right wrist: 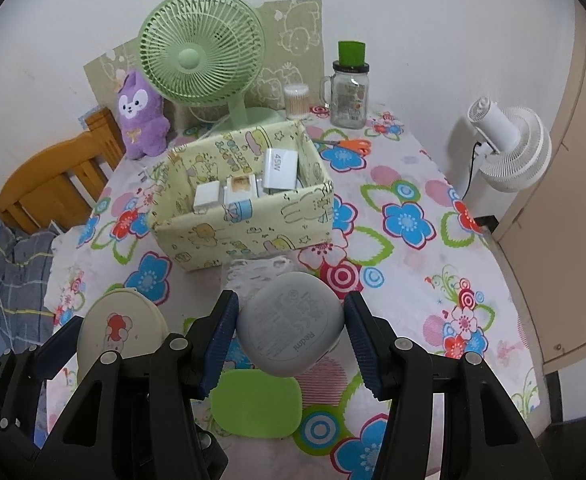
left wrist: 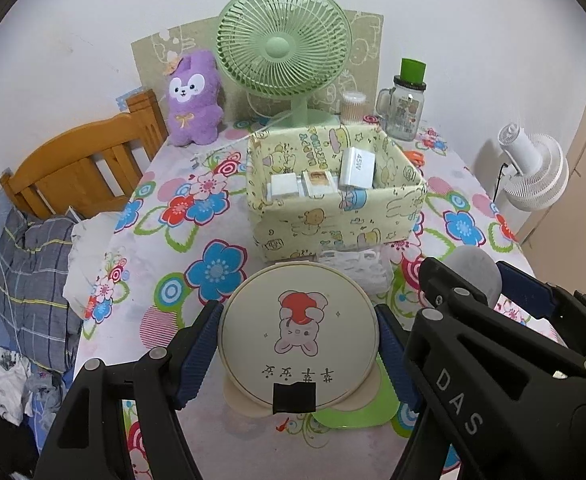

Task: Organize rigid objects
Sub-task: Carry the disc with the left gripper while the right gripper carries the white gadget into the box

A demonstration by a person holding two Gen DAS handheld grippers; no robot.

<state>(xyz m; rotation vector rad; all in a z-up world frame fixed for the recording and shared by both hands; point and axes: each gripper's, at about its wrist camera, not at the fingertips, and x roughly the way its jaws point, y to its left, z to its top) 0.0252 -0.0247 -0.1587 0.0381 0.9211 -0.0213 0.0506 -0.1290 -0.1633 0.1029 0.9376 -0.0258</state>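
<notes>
Left gripper (left wrist: 297, 344) pinching round cream compact mirror (left wrist: 297, 332) by its edges, above floral tablecloth (left wrist: 165, 240) | right gripper (right wrist: 291, 334) pinching grey Redmi earbud case (right wrist: 289, 324), above green pad (right wrist: 255, 404) | patterned storage box (right wrist: 245, 236) just behind both, holding white 45W charger (right wrist: 280, 168) and small white boxes (right wrist: 207, 196).

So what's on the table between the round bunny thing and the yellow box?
In the left wrist view, a crinkly white packet lies between the round bunny case and the yellow box.
</notes>
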